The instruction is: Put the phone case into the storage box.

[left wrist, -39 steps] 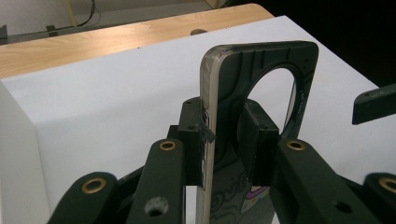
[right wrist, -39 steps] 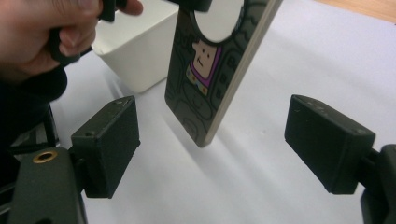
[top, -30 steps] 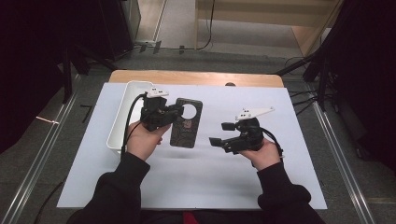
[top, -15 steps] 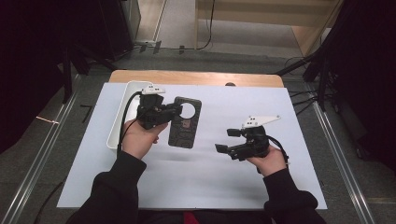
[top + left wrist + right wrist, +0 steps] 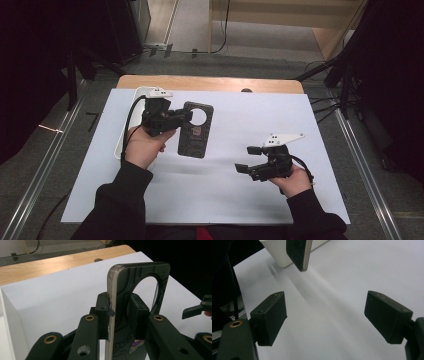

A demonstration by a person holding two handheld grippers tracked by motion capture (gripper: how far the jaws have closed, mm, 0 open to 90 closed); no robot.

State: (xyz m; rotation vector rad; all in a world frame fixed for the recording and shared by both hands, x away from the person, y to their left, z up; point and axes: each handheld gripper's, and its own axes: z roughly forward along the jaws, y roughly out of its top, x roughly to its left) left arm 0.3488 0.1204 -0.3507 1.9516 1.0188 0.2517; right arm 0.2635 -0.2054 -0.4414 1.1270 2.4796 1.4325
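A wooden table (image 5: 210, 82) is seen covered almost wholly by a white sheet (image 5: 235, 145), with only a strip of wood left bare at the far edge. A white tray (image 5: 131, 116) is set at the sheet's left side; much of it is hidden behind the left hand and gripper in the high view, and only a corner of it is caught in the right gripper view.

A dark phone case (image 5: 196, 129) is held just right of the tray, near the sheet's middle. In the high view its long axis is seen running away from the person, tilted slightly, with the round camera cut-out at the far end. In the left gripper view (image 5: 140, 290) it is shown edge-on with the cut-out end uppermost and its lower end cut off by the frame. Whether its near end touches the sheet cannot be told.

The case is clamped by the left gripper (image 5: 167, 119) across its thickness, close to the cut-out, with a pad (image 5: 103, 315) pressed on each face.

The right gripper (image 5: 249, 160) is held well apart from the case, low over the sheet's right half, its jaws spread wide with nothing between them. The printed pattern on the case is too small to be made out.
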